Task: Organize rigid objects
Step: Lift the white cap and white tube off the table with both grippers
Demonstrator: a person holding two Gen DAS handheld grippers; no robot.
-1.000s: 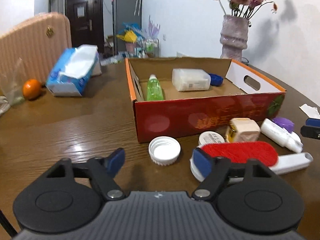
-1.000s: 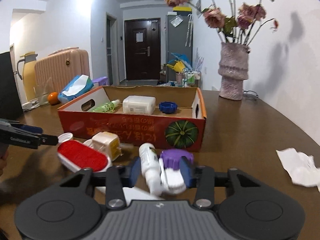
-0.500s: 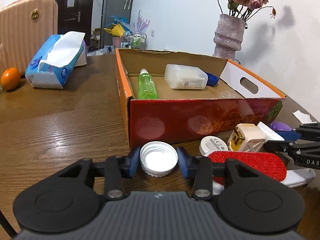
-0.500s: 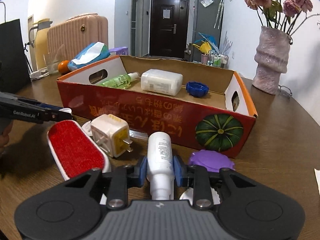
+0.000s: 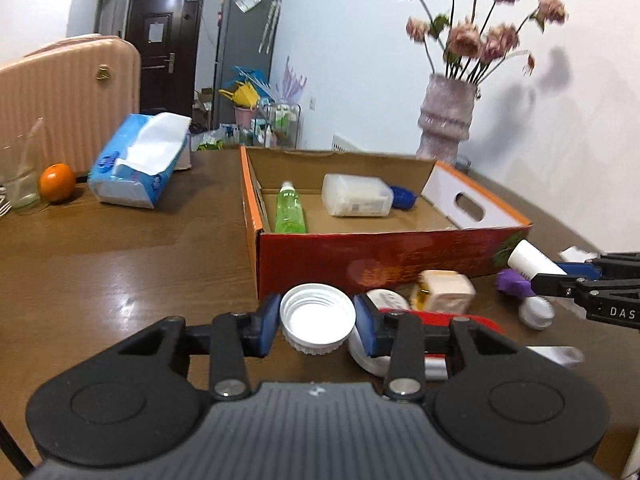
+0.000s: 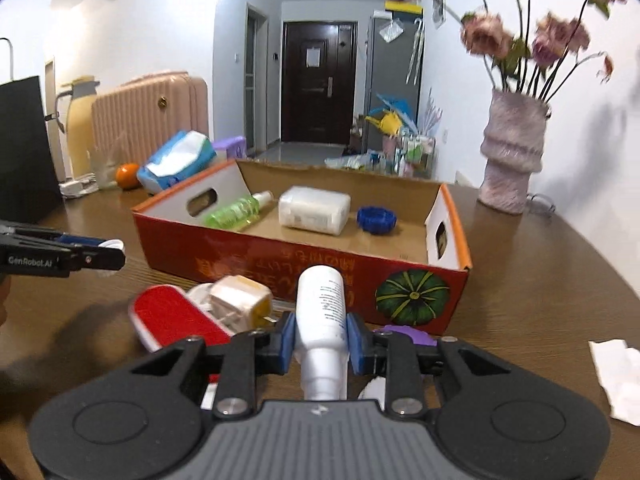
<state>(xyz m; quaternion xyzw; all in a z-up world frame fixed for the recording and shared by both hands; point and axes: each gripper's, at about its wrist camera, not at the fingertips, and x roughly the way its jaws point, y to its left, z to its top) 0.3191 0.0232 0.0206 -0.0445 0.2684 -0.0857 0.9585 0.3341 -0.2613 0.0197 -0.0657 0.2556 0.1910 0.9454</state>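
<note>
Left gripper [image 5: 316,326]: blue pads clamped on a white screw cap [image 5: 317,317], its open side up, just in front of the box's near wall.
Right gripper [image 6: 320,338]: closed on a white bottle [image 6: 322,312], its bottom pointing at the box.
Cardboard box [image 5: 360,256]: open-topped, red outside, its orange rim clear all round.
Inside the box: green bottle [image 5: 290,210] lying by the left wall, white rectangular container [image 5: 356,196] in the middle, blue cap [image 6: 376,219] beside it.
In front of the box: red lint brush [image 6: 176,318], white-and-yellow plug adapter [image 6: 240,300], purple cap [image 6: 408,334], crowded together.
Open room: bare wooden table [image 5: 120,264] left of the box, up to the tissue pack [image 5: 140,160] and orange [image 5: 57,182].
Far edge: vase of dried flowers [image 5: 446,120] behind the box.
</note>
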